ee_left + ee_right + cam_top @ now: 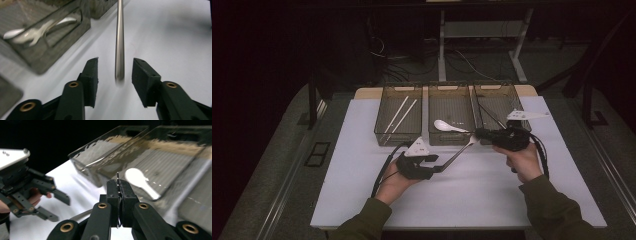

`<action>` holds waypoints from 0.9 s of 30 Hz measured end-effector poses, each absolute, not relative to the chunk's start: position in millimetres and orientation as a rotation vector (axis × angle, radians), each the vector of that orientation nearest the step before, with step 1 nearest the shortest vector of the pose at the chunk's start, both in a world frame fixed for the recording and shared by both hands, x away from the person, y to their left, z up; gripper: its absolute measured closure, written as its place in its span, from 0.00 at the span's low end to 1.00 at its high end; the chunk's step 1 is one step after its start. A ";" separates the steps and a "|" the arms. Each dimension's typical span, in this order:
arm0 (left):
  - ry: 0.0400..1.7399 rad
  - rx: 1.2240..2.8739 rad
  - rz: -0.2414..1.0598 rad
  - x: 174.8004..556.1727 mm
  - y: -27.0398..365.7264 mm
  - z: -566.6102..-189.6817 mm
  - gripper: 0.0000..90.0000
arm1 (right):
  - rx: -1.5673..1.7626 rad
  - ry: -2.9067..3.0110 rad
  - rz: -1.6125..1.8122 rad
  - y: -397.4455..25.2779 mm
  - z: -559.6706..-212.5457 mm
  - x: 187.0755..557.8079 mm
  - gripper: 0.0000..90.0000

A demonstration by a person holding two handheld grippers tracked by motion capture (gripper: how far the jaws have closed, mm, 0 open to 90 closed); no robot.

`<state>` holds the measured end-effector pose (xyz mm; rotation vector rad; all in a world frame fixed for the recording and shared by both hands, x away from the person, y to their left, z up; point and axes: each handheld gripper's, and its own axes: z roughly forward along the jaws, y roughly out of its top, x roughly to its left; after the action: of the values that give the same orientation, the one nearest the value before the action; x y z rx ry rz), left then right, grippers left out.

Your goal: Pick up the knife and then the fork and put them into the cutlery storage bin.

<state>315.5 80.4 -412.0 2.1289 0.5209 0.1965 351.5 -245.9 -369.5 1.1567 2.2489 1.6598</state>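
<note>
A long metal utensil hangs above the white mat between my two grippers. My right gripper is shut on its head end, and the thin metal edge sticks up between the closed pads. My left gripper is open, its jaws on either side of the handle without touching it. The left gripper faces along the handle toward the bins. From the right gripper the open left gripper is seen at the left.
Three clear bins stand in a row at the back of the mat. The left bin holds white chopsticks, the middle bin a white spoon, the right bin dark sticks.
</note>
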 end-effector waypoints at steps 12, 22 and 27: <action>0.622 2.108 0.182 297.1 129.0 -421.3 0.41 | 1.189 2.127 1.530 -308.2 -319.5 365.7 0.98; 0.697 2.102 0.186 283.9 160.9 -430.3 0.27 | 1.238 1.996 1.444 -357.0 -284.0 377.8 0.98; 0.713 2.095 0.194 283.2 162.7 -431.9 0.19 | 1.274 1.968 1.349 -372.4 -277.0 389.5 0.98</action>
<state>283.2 162.7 -431.9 2.0948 0.7134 0.1942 389.5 -372.4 -277.0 1.2742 1.9677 1.3494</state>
